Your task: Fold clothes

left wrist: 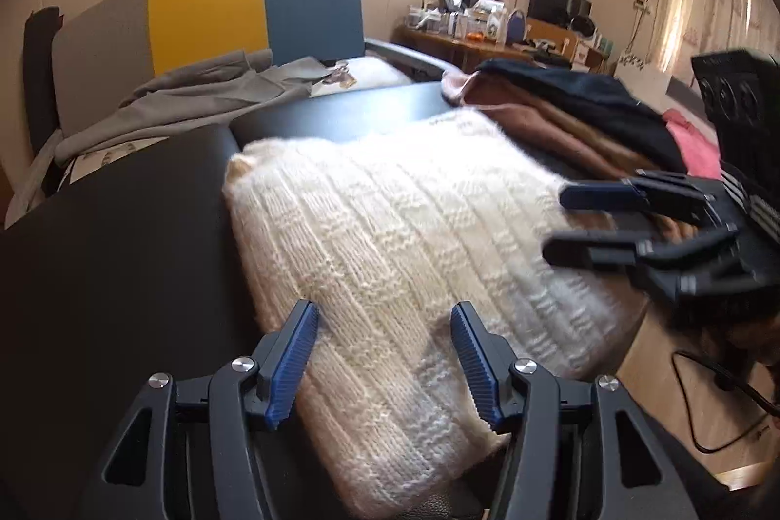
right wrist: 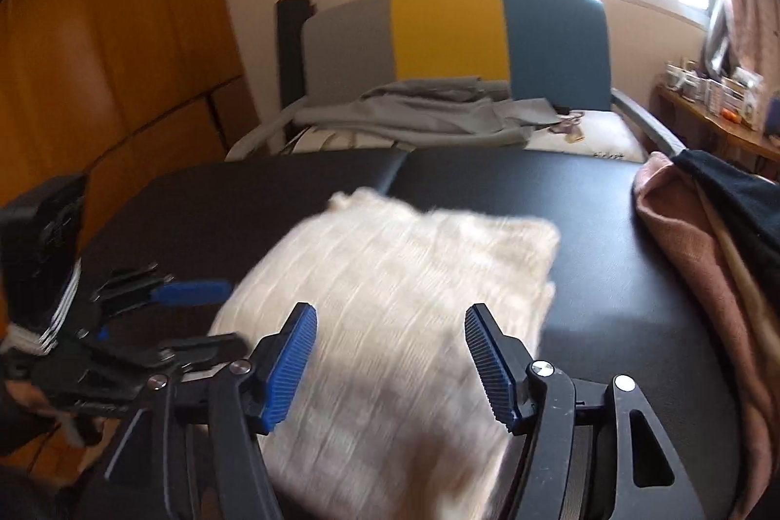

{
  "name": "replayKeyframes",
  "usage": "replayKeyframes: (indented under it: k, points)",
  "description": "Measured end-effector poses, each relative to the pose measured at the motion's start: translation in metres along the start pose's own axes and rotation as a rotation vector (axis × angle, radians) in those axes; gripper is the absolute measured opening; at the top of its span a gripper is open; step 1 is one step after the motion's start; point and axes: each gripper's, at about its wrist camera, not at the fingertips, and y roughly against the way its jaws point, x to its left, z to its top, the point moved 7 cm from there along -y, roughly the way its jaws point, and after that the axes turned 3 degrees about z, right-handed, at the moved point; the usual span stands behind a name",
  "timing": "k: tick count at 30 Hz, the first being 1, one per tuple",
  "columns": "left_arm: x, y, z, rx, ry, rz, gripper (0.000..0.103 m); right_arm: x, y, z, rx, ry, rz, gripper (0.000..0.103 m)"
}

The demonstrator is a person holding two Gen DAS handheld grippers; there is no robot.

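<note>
Sweater [left wrist: 404,247]: a cream, chunky-knit garment lies folded into a thick, roughly rectangular pad on the black padded table [left wrist: 122,276], its ribbed rows running away from the cameras toward the striped headboard [left wrist: 209,13].
Key relation: the sweater sits directly ahead of and beneath both sets of jaws; its long axis appears to run from the near table edge toward the headboard, so either tool could take the near hem, with the left looking slightly closer over its near corner.
Clothes pile [left wrist: 585,115]: pink, tan and navy garments stacked just to the right of the sweater, touching or nearly touching its far right side.
Grey garment [right wrist: 429,110]: crumpled beyond the sweater, at the foot of the headboard, well apart from it.
Left gripper [left wrist: 385,359]: jaws spread wide, holding nothing, poised over the sweater's near left corner.
Right gripper [right wrist: 390,364]: jaws likewise spread and empty, above the sweater's near right portion; its view is motion-blurred.
Stage, as judged: this sweater looks already folded; the next move is probably to shift it or smooth it.
</note>
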Motion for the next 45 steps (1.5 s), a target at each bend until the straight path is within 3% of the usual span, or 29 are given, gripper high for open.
replayKeyframes:
  k: [5,7,12,16,20,24,27,29,35,37,41,43,44,45]
  points:
    - [-0.007,-0.014,-0.020,0.005,0.009,0.056,0.060,-0.008,-0.032,-0.069,0.175,0.031,-0.085,0.065]
    - [-0.007,-0.012,-0.021,-0.006,0.022,0.059,0.061,-0.012,-0.030,-0.073,0.112,-0.003,-0.080,0.065]
    - [0.010,0.010,-0.009,-0.053,0.131,-0.015,0.063,-0.012,-0.030,-0.073,0.102,0.003,-0.077,0.068]
    - [0.036,0.021,0.001,-0.055,0.174,-0.017,0.065,-0.011,-0.019,-0.070,0.077,-0.059,-0.014,0.076]
    - [0.077,0.024,0.010,-0.062,0.369,-0.160,0.075,-0.019,-0.002,-0.050,0.019,-0.198,0.109,0.098]
    - [0.119,0.004,0.011,-0.009,0.573,-0.347,0.077,-0.051,0.008,-0.028,-0.028,-0.393,0.240,0.103]
    - [0.128,-0.012,0.016,0.014,0.572,-0.397,0.077,-0.080,-0.011,-0.025,0.052,-0.502,0.336,0.103]
    - [0.125,-0.025,0.020,0.038,0.550,-0.438,0.077,-0.096,-0.025,-0.025,0.094,-0.530,0.325,0.103]
    - [0.107,-0.067,0.027,0.102,0.509,-0.536,0.078,-0.110,-0.073,-0.028,0.240,-0.583,0.387,0.103]
    - [0.099,-0.077,0.028,0.116,0.503,-0.583,0.081,-0.102,-0.089,-0.029,0.280,-0.596,0.453,0.103]
    - [0.086,-0.082,0.029,0.114,0.484,-0.578,0.091,-0.087,-0.105,-0.019,0.258,-0.601,0.544,0.103]
    - [0.080,-0.085,0.030,0.112,0.474,-0.575,0.091,-0.078,-0.108,-0.018,0.270,-0.558,0.549,0.103]
    - [0.077,-0.086,0.030,0.112,0.469,-0.573,0.078,-0.074,-0.110,-0.018,0.273,-0.547,0.538,0.097]
    - [0.073,-0.088,0.031,0.111,0.464,-0.571,0.064,-0.072,-0.113,-0.019,0.283,-0.538,0.522,0.085]
